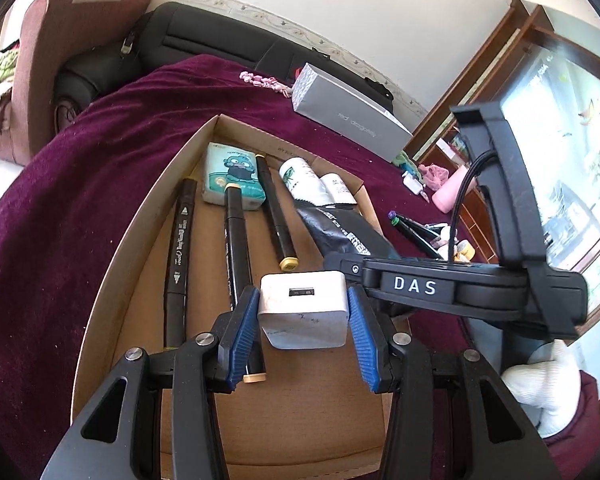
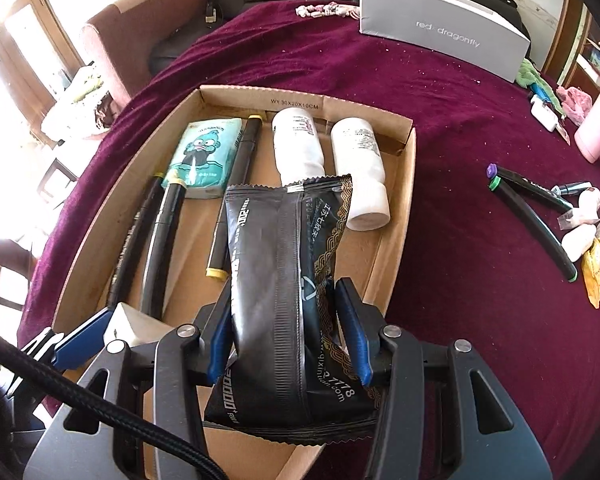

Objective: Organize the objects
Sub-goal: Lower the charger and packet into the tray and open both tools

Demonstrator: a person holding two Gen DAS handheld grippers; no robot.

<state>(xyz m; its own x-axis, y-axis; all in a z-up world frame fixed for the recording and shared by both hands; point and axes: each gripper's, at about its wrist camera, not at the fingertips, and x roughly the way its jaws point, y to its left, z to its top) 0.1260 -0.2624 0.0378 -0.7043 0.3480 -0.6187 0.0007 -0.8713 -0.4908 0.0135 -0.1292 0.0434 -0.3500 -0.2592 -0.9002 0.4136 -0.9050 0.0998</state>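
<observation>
Placing step of the tidying task, both tools loaded over the cardboard box [image 2: 396, 184]; the left gripper [image 1: 303, 312] pinches a white USB charger block [image 1: 303, 314] between its blue pads, held above the near part of the box floor, beside the black markers [image 1: 236, 240] already lying lengthwise there; the right gripper [image 2: 286, 332] is clamped on a black foil packet [image 2: 284, 264], which hangs over the right half of the box, in front of the two white bottles [image 2: 324, 160]. A tissue pack with a cartoon figure [image 2: 204, 156] lies at the far left of the box.

Next move, as judged: each load needs lowering onto bare cardboard and releasing; the charger has free floor near the front, the packet a narrower strip between the markers and the bottles, so it probably wants laying flat alongside them.

Outside the box on the purple cloth [image 2: 440, 120], two more markers [image 2: 532, 216] and some small pale objects [image 2: 588, 232] apparently await collection; what the pale objects are cannot be made out.

Hidden: the box floor beneath the packet, the near box wall behind both grippers, and the charger's prongs; whether either load touches the floor cannot be told.
</observation>
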